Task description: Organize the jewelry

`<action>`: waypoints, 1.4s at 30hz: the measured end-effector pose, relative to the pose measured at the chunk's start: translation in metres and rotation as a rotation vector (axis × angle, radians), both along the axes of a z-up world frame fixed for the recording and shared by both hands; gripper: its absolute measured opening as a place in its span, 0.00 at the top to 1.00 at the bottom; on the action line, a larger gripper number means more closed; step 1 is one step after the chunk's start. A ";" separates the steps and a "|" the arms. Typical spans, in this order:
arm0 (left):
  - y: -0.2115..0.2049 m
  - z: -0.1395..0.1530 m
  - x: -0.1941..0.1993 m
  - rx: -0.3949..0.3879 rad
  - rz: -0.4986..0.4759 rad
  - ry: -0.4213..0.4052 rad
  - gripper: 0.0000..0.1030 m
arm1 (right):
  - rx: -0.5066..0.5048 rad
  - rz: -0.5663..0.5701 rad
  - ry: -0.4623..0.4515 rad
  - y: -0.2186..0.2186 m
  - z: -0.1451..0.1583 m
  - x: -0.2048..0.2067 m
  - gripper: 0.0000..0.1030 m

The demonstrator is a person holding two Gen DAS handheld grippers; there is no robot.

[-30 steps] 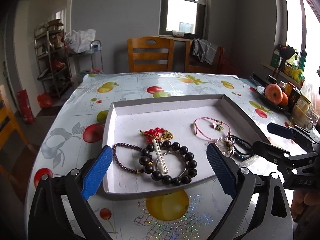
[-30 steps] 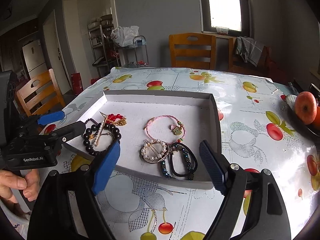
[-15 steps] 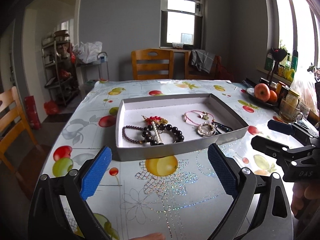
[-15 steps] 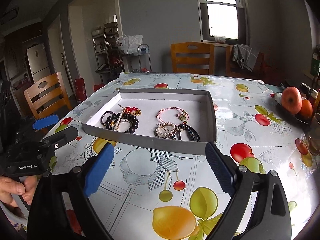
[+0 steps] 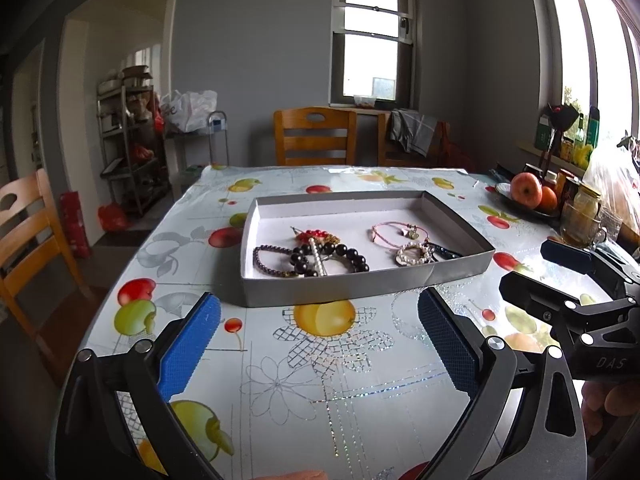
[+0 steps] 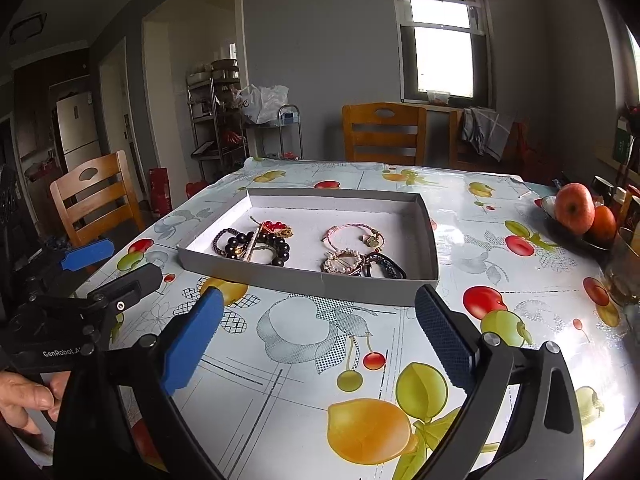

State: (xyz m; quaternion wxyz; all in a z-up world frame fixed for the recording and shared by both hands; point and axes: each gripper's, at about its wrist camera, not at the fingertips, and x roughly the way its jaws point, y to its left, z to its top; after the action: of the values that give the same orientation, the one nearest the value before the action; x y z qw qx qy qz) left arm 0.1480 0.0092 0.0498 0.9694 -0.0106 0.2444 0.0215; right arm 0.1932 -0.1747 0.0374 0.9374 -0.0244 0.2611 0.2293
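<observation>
Inside the shallow grey cardboard tray, light, limp beaded bracelets need 1 strand pinched; both grippers stand spread, empty.

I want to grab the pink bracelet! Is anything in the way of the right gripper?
Only the tray's near wall stands between the open right gripper and the pink bracelet. The pearl ring lies just in front of it too, so reach over both.
</observation>
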 end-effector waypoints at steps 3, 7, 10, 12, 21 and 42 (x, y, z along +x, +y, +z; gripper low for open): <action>-0.002 -0.001 -0.001 0.010 0.001 -0.012 0.05 | -0.010 -0.009 -0.014 -0.001 0.000 -0.002 0.08; -0.006 -0.001 -0.002 0.025 0.004 -0.030 0.05 | -0.012 -0.021 -0.028 -0.002 0.001 -0.004 0.07; -0.008 -0.002 -0.003 0.048 0.014 -0.049 0.05 | -0.022 -0.029 -0.041 -0.002 0.000 -0.005 0.07; -0.010 -0.001 -0.003 0.058 0.015 -0.058 0.05 | -0.019 -0.032 -0.045 -0.002 0.000 -0.006 0.07; -0.017 0.000 -0.005 0.103 0.021 -0.075 0.05 | -0.030 -0.025 -0.060 0.001 -0.004 -0.009 0.05; -0.014 0.000 -0.004 0.102 0.047 -0.068 0.05 | -0.012 -0.055 -0.041 -0.005 -0.004 -0.004 0.05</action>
State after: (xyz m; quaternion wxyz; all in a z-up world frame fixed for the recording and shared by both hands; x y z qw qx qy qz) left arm 0.1436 -0.0044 0.0497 0.9757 0.0325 0.2094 0.0564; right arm 0.1895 -0.1794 0.0329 0.9484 -0.0273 0.2436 0.2013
